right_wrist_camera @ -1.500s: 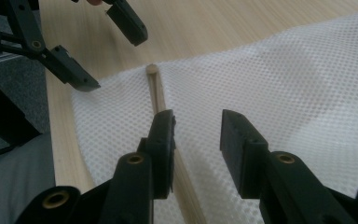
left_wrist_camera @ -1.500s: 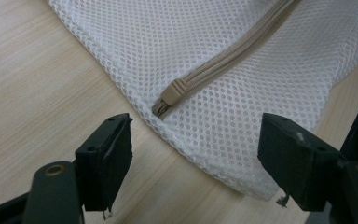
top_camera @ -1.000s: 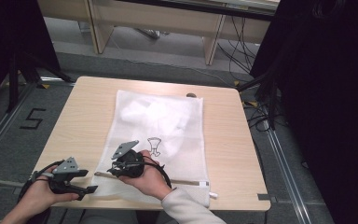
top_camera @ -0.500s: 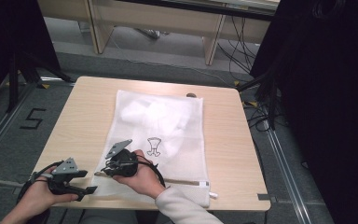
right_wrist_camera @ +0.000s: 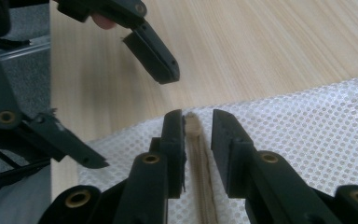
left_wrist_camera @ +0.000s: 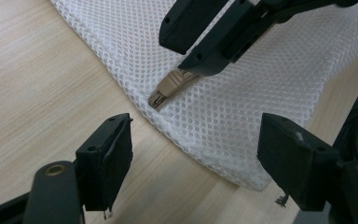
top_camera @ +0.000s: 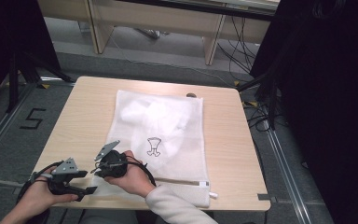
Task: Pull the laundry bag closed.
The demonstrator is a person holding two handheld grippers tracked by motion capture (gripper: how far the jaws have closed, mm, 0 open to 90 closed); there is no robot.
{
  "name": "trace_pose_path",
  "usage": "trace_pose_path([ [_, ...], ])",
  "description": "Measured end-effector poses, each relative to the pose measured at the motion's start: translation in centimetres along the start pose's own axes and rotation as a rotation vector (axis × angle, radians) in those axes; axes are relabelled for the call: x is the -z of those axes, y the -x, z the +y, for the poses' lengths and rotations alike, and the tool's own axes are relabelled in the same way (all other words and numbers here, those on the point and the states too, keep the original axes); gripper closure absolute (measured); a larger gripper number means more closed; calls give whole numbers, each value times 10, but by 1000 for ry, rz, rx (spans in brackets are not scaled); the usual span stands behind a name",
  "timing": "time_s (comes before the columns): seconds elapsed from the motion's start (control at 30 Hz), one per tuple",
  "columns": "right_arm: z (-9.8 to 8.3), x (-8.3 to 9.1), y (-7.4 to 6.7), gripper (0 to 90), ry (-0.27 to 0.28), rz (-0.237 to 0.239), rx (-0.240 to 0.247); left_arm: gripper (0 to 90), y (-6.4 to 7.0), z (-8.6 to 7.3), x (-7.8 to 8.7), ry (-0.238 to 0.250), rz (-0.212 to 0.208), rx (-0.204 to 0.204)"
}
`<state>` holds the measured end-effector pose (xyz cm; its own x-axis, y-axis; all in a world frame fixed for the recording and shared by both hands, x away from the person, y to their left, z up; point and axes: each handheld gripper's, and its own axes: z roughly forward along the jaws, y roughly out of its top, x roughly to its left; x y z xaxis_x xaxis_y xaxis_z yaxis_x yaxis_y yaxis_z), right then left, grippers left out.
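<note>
A white mesh bag (top_camera: 163, 126) lies flat on the wooden table (top_camera: 84, 107). Its beige zipper pull (right_wrist_camera: 195, 125) sits at the near left corner. My right gripper (right_wrist_camera: 196, 116) straddles that pull, and its jaws have just been closing. The pull rests against one jaw, and a slim gap shows at the other. From the left gripper view the pull (left_wrist_camera: 170, 86) sticks out under the right gripper's jaws. My left gripper (left_wrist_camera: 196, 135) stands wide open just off the bag's corner, holding nothing. In the high view the right gripper (top_camera: 98, 170) and left gripper (top_camera: 86, 189) are close together at the table's near left.
A black figure print (top_camera: 154, 145) marks the bag's middle. A small dark spot (top_camera: 191, 95) sits at the table's far edge. Bare wood runs to the left and right of the bag. A floor mark "5" (top_camera: 32, 119) lies left of the table.
My right gripper has slid left and slightly down along the bag's near edge to its left corner, with its jaws narrower. The left gripper has stayed put.
</note>
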<state>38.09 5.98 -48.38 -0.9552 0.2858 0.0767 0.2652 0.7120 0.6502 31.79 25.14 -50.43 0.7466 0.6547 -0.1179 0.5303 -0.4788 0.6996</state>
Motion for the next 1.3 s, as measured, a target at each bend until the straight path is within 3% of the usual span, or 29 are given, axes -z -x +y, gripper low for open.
trace_pose_path([
  [0.27, 0, -11, 1, 757, -7, -3, -7, 256, 0, 0, 0, -2, 0, 11],
  [0.3, 1, -12, 1, 757, -14, -3, -6, 256, 1, 0, 0, -1, -1, 32],
  [0.53, 3, -20, 1, 765, -38, -15, 0, 257, 0, 0, 0, -3, 2, 18],
  [0.67, 4, -22, 0, 791, -45, -14, -5, 257, 1, 0, -1, 13, 1, 37],
  [0.77, 5, -24, -1, 806, -41, -13, -3, 258, -1, 0, 0, -9, 11, 16],
  [0.83, 5, -24, -1, 817, -44, -7, 0, 258, -1, 0, 0, -9, 11, 16],
  [0.9, 6, -22, -1, 819, -48, -11, 16, 259, 0, -1, 0, -6, 15, 42],
  [1.0, 7, -20, -2, 819, -34, -2, -10, 261, 0, 0, -1, -5, 3, 46],
  [1.13, 11, -11, 0, 820, -27, 4, -7, 274, -1, 1, -2, -6, -6, 44],
  [1.2, 12, -6, 1, 820, -27, 6, -2, 283, -1, 2, -3, -9, -15, 57],
  [1.23, 13, -4, 1, 820, -24, 7, -10, 291, 0, 2, -5, 7, -10, 84],
  [1.3, 14, 0, 2, 820, -22, 8, -4, 319, -1, 3, -8, 8, -41, 93],
])
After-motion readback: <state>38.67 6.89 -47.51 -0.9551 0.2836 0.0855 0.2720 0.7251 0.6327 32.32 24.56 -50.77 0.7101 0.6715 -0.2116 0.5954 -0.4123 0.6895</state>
